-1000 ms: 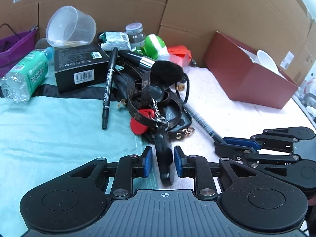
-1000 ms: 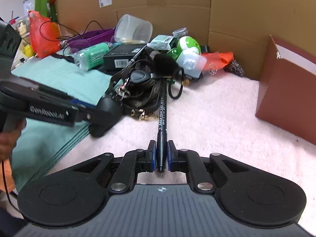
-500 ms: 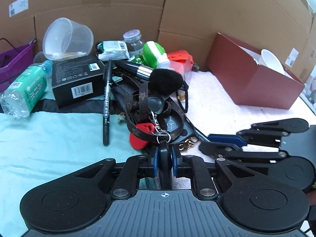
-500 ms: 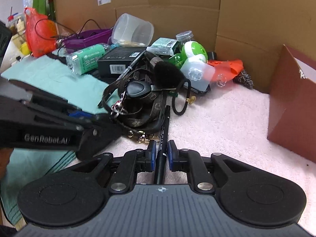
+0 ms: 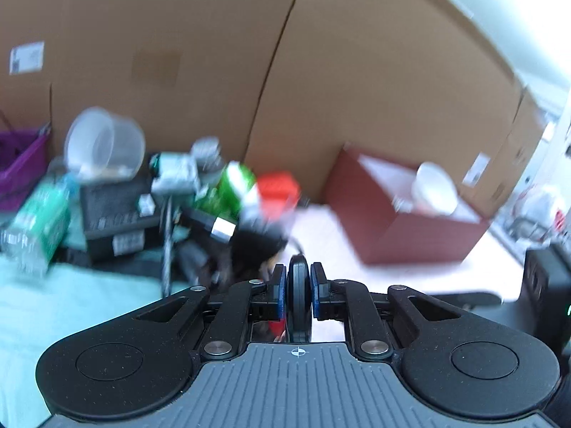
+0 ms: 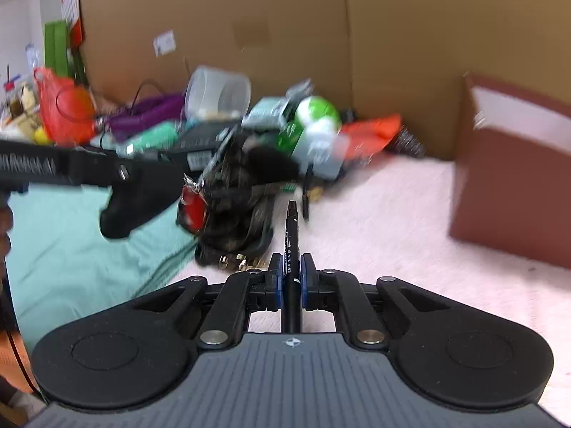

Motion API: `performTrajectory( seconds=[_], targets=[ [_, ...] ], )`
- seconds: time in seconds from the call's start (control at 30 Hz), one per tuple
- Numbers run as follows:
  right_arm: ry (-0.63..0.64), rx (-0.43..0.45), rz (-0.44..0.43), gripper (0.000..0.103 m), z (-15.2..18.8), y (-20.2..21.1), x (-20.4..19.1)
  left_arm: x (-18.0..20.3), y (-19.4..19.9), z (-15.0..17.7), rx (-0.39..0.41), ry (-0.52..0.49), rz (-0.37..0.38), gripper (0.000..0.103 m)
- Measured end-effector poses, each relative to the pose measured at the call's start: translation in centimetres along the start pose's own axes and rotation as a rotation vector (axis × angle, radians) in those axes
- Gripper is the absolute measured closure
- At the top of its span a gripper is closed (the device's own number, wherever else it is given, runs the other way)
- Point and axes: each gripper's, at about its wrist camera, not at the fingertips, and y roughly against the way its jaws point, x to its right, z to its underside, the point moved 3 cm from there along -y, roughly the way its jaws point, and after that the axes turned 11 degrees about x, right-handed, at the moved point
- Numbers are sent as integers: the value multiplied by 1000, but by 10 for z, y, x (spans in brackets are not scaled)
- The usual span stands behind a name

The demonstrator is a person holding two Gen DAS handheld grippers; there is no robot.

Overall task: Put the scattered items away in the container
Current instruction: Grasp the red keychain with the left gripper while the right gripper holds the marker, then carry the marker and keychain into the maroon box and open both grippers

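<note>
My left gripper is shut on a flat black key fob and holds it lifted, with a red tag hanging below. In the right wrist view the left gripper is raised at the left, and the red tag dangles by the brown strap pile. My right gripper is shut on a black pen that points forward, lifted off the pink mat. The dark red box with a white cup inside stands to the right; it also shows in the right wrist view.
A blurred clutter pile lies at the back: a clear tub, a green bottle, a black carton, a green-white ball, an orange bag. A teal cloth covers the left. Cardboard walls stand behind.
Both grippers have risen and tilted up with their loads. The key fob and red tag have come off the strap pile. The pen tip has left the pile. Both views are now motion-blurred.
</note>
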Motion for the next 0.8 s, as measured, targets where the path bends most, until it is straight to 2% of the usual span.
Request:
performTrajectory(
  seconds=[0.13,0.37,0.8],
  targets=[
    [2,49,13,92,-10,14,4,9,-5,-21,37,8,15,94],
    [-8,121,25,92,-26,34,14,30,-23,-32,27,4,47,94],
    [2,237,145,92,-57,59,59,108,-72,-92,79,-114,166,94]
  ],
)
